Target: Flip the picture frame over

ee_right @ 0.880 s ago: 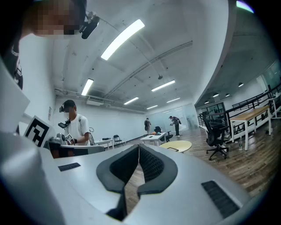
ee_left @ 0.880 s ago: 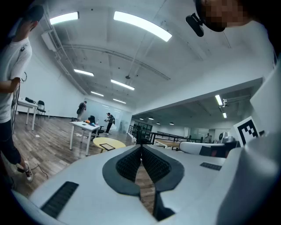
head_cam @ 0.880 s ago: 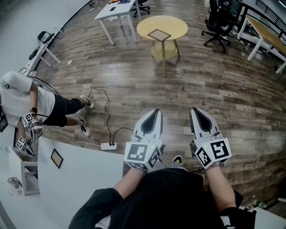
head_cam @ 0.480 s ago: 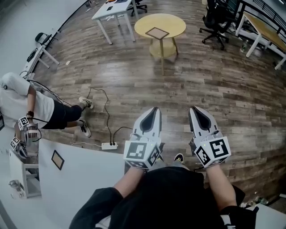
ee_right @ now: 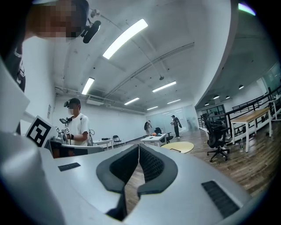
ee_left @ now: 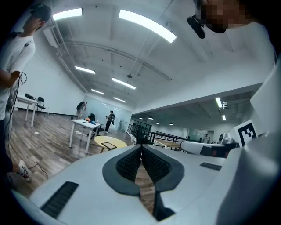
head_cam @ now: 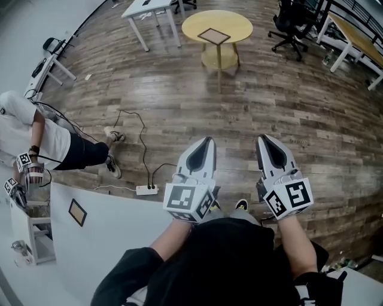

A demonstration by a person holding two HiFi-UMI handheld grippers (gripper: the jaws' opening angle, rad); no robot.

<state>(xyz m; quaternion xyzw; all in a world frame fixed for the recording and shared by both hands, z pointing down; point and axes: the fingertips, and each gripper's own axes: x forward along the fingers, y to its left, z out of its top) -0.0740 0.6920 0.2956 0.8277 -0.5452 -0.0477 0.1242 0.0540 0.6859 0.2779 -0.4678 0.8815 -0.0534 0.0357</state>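
Observation:
The picture frame (head_cam: 214, 36), dark-rimmed with a pale middle, lies flat on a round yellow table (head_cam: 197, 24) far ahead across the wooden floor. It also shows small in the left gripper view (ee_left: 109, 145) and the right gripper view (ee_right: 176, 150). My left gripper (head_cam: 208, 142) and right gripper (head_cam: 262, 140) are held level in front of my body, far short of the table. Both are shut with nothing between the jaws; in the gripper views the tips of the left gripper (ee_left: 141, 146) and right gripper (ee_right: 138, 146) meet.
A white desk (head_cam: 149, 12) stands left of the round table, black office chairs (head_cam: 293, 24) and long benches (head_cam: 353, 42) to its right. A person (head_cam: 42, 143) stands at left by a white counter (head_cam: 114, 233). A power strip (head_cam: 145, 189) with cable lies on the floor.
The round table and frame have slid slightly up and right in the head view. The person at left has shifted leftwards. Both grippers keep their pose, still shut.

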